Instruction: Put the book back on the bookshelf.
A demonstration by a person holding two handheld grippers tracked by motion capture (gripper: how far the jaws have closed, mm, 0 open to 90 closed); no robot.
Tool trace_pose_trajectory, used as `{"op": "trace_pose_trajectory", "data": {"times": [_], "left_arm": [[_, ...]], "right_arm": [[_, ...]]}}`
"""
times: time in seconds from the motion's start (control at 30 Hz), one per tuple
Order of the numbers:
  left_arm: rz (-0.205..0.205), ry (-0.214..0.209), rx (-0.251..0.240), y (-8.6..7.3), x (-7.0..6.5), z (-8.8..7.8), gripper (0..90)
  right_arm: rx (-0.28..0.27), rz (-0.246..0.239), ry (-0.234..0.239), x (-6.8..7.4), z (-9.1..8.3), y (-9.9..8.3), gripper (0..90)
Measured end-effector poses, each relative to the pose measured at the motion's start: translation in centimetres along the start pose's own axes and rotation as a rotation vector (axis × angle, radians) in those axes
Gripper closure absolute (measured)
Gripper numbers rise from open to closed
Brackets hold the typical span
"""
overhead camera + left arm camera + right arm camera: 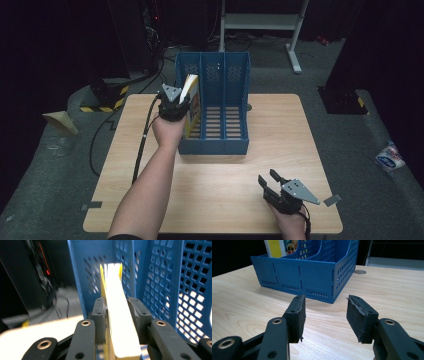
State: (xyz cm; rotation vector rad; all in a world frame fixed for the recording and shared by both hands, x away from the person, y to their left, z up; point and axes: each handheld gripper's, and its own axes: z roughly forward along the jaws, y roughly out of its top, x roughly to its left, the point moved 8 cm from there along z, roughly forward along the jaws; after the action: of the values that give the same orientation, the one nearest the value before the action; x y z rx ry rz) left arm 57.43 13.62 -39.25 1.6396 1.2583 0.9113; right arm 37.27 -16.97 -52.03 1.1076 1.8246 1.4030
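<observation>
A blue plastic file rack point(220, 145) with three slots stands at the back middle of the wooden table point(150, 165). My left gripper point(172, 100) is shut on a yellow-covered book point(191, 105), which stands on edge in the rack's leftmost slot. In the left gripper view the book's page edge point(117, 315) runs between the two pads, with the blue perforated rack wall point(87, 277) behind it. My right gripper point(270, 182) rests open near the table's front right, nothing between its jaws. In the right gripper view the rack point(312, 277) is ahead with the book point(279, 247) at its left end.
A white metal stand point(260, 22) is on the floor behind the table. Black-and-yellow equipment point(105, 95) and cables lie at the back left. A white-and-blue packet point(390, 157) lies on the floor at right. A round grommet point(360, 271) sits in the tabletop beside the rack.
</observation>
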Motion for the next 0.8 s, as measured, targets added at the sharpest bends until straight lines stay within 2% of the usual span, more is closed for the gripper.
{"op": "trace_pose_trajectory", "data": {"times": [0.07,0.2,0.23,0.3,0.43,0.47,0.53,0.8], "left_arm": [[-0.001,0.004,0.037,-0.1,0.0,0.2,70.4],[-0.007,0.026,0.039,-0.1,0.1,0.2,74.2],[-0.003,0.034,0.036,-0.1,0.1,0.2,75.1],[-0.022,0.037,0.026,-0.2,0.2,0.2,75.8],[-0.043,0.086,-0.003,0.0,0.8,0.5,76.3],[-0.043,0.086,-0.003,0.0,0.8,0.5,76.3],[-0.073,0.108,-0.024,0.3,1.3,0.7,76.3],[-0.071,0.135,-0.026,0.9,1.4,1.4,76.3]], "right_arm": [[0.001,0.002,-0.001,0.0,-0.1,0.0,49.3],[-0.001,0.004,0.000,-0.1,-0.1,0.1,49.4],[-0.004,0.003,-0.003,-0.1,-0.2,0.1,49.3],[-0.005,0.003,-0.002,-0.2,-0.2,0.1,49.4],[-0.009,0.004,-0.003,-0.2,-0.2,0.2,49.3],[-0.010,0.004,-0.003,-0.3,-0.2,0.2,49.3],[-0.010,0.006,-0.006,-0.3,-0.3,0.2,49.3],[-0.016,0.010,-0.003,-0.4,-0.5,0.3,49.4]]}}
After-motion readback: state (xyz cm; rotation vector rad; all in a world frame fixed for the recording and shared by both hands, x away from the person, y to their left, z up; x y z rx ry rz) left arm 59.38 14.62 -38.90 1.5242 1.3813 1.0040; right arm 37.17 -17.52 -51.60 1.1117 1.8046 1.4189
